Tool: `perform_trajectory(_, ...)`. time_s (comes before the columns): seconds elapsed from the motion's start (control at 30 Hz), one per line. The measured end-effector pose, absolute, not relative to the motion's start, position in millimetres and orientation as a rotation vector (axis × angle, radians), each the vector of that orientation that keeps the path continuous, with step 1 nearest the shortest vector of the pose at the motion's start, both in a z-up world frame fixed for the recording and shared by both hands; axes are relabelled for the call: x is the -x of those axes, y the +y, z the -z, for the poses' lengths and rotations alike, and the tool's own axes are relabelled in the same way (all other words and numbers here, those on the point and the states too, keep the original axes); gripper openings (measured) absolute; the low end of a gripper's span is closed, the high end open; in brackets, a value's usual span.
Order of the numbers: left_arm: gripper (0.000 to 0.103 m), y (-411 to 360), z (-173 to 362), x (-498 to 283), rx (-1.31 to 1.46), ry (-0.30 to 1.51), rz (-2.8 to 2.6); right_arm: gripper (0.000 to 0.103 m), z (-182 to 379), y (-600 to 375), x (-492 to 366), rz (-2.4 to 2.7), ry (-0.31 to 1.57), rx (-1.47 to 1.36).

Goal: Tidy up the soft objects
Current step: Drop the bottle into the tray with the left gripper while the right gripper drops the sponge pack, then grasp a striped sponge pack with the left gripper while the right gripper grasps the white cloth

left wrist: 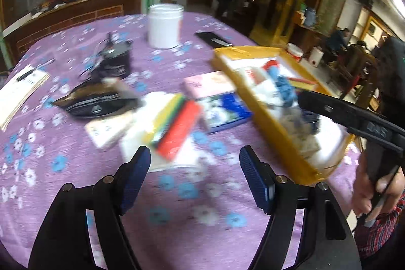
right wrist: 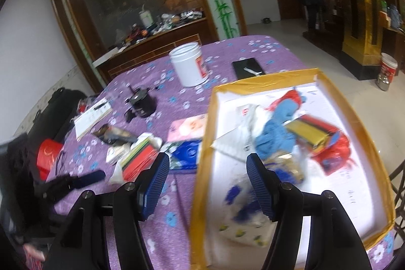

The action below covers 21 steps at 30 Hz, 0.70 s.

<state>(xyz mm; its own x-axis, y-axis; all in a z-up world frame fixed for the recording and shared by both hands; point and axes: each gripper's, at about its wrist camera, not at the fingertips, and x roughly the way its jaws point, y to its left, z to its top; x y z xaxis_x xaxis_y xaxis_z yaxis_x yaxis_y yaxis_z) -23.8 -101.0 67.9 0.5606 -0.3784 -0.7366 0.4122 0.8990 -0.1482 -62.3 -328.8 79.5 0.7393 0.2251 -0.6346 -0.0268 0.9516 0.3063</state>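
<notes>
A yellow-rimmed box (left wrist: 276, 141) (right wrist: 202, 143) sits at the table's right and holds soft things: a blue cloth (right wrist: 281, 125) (left wrist: 283, 87), red items (right wrist: 331, 151) and white packets (right wrist: 243, 229). A stack of coloured sponges (left wrist: 174, 125) (right wrist: 140, 158) lies on white cloth left of the box, with a pink pack (left wrist: 207, 84) (right wrist: 188, 129) and a blue pack (left wrist: 225, 110) (right wrist: 187, 154) behind. My left gripper (left wrist: 195, 179) is open and empty above the cloth-covered table, just before the sponges. My right gripper (right wrist: 207, 184) is open and empty over the box's left rim.
A purple flowered tablecloth (left wrist: 76, 47) covers the table. On it stand a white jar (left wrist: 164, 25) (right wrist: 188, 65), a black cup (left wrist: 116, 60), a black phone (right wrist: 248, 67), a dark pouch (left wrist: 96, 100) and paper pads (left wrist: 20, 90). The right gripper's body (left wrist: 354, 118) reaches in from the right.
</notes>
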Motion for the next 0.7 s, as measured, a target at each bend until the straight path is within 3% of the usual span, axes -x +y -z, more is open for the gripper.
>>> perform_trajectory(0.5,0.071,-133,-29,-42,-0.249,0.945,0.429,0.067,-61,-303,62,-0.206,0.777,-0.260)
perform_trajectory(0.53,0.068,-134,-28,-42,-0.247,0.931,0.422,0.067,-60,-304,62,-0.203,0.777,-0.262)
perform_trajectory(0.6,0.043,-133,-24,-42,-0.237,0.944,0.404,0.067,-59,-305,62,-0.202,0.780,-0.269)
perform_trajectory(0.7,0.039,-125,-27,-32,-0.205,0.920,0.382,0.067,-59,-305,61,-0.203,0.781,-0.271)
